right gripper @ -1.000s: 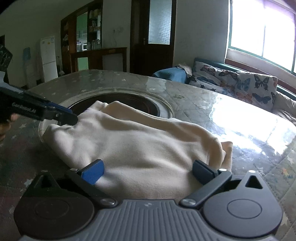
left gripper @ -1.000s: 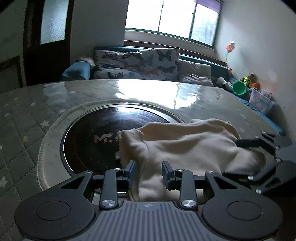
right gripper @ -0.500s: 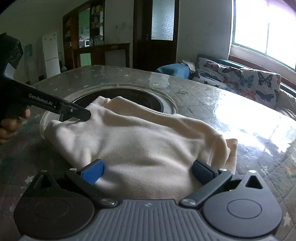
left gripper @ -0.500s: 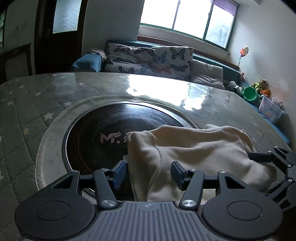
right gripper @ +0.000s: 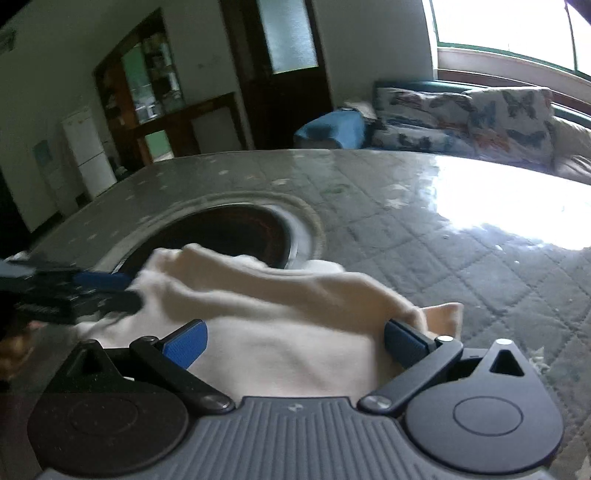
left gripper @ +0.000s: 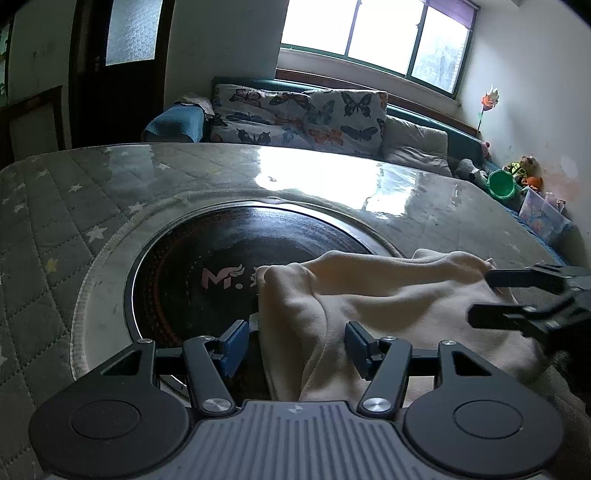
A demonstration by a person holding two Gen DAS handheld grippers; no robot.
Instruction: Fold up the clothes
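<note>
Left tongs (left gripper: 295, 341): I see my two blue pads standing apart, with the near left edge of the cream garment (left gripper: 388, 306) lying between them; neither pad presses on the cloth. From the right wrist view the same tongs (right gripper: 122, 291) enter at the left edge, blurred, their tips at the garment's far left corner, and part of a hand (right gripper: 14, 343) shows beneath them.

Right tongs (right gripper: 295, 343): my pads are spread wide, one on each side of the garment's near edge. The cloth fills the gap between them, yet I cannot tell whether either pad touches it. From the left wrist view these tongs (left gripper: 484, 299) reach in from the right, blurred, with both black fingers lying over the garment's right end.

Garment: a cream, fleecy piece, loosely bunched and folded over itself. It lies on the tabletop (left gripper: 74, 206), which carries a quilted grey cover printed with stars under a glossy sheet. The garment's left part overlaps the round dark plate (left gripper: 207, 258) sunk into the middle of the tabletop; the rest lies to the right of that plate. Pink lettering on the plate shows just left of the cloth.

Beyond the plate, past the tabletop's far edge, stand butterfly-print cushions (left gripper: 295, 110) beneath a bright window (left gripper: 369, 33).
</note>
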